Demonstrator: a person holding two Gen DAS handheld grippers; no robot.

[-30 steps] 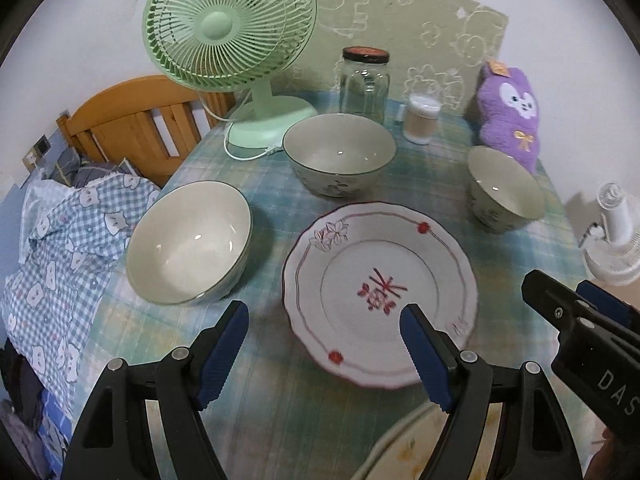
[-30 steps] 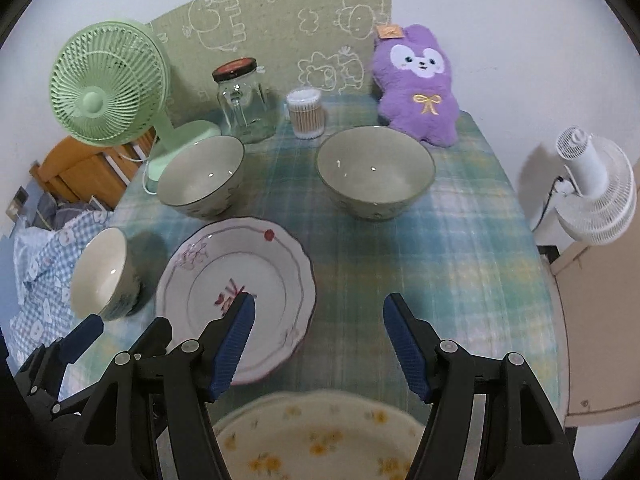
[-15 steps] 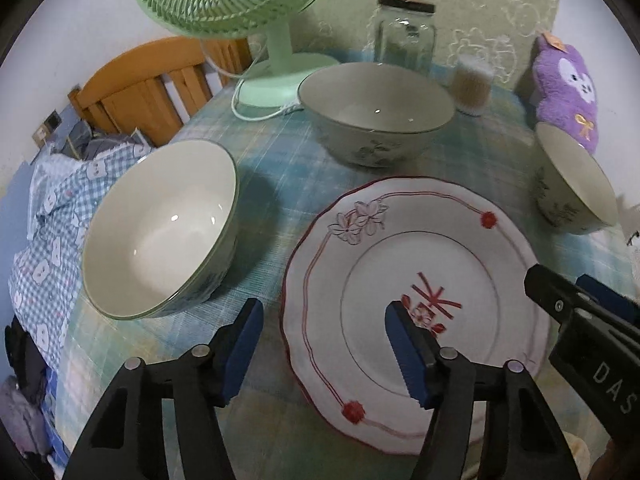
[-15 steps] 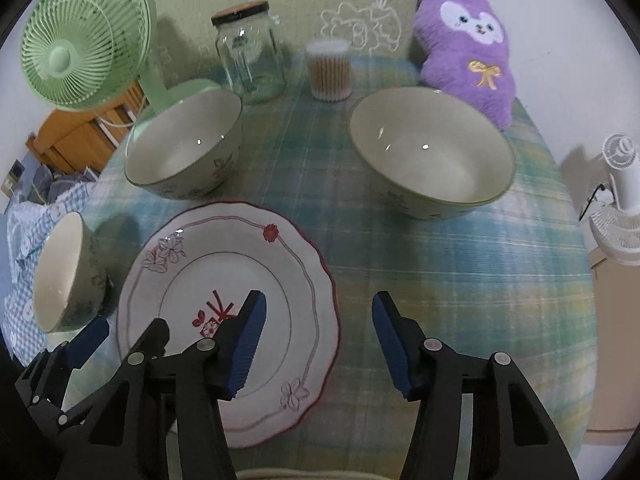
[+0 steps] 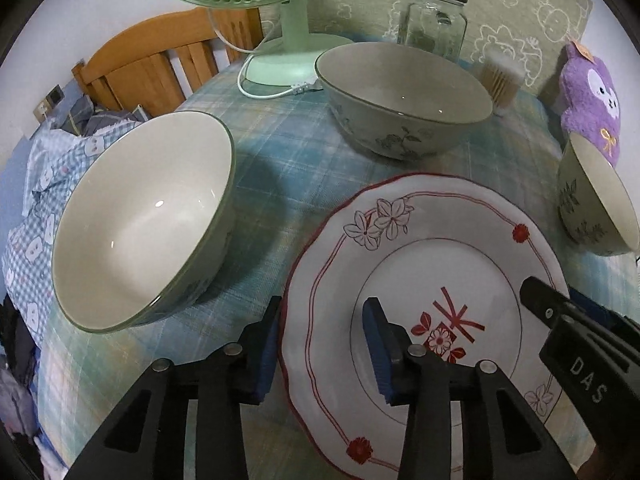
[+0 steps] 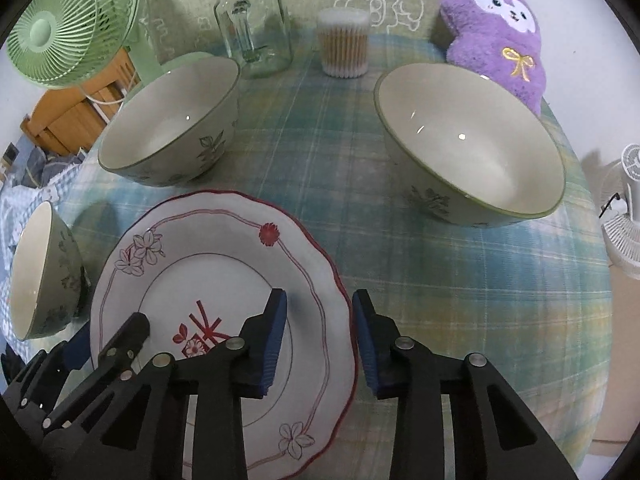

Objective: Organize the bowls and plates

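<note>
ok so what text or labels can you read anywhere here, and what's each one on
"DAS": white letters on the black body of the right gripper, seen from the left wrist view; the word may run on out of frame.
Red character-like mark in the middle of the plate: a painted sign, I can't read it as a word.
Orange tag on the purple plush toy: too small to read.
Nothing readable on the glass jar lid.

Both wrist cameras look steeply down, close over the worktop (image 5: 280, 184), sharing the red-rimmed plate (image 6: 224, 264) (from opposite edges).
</note>
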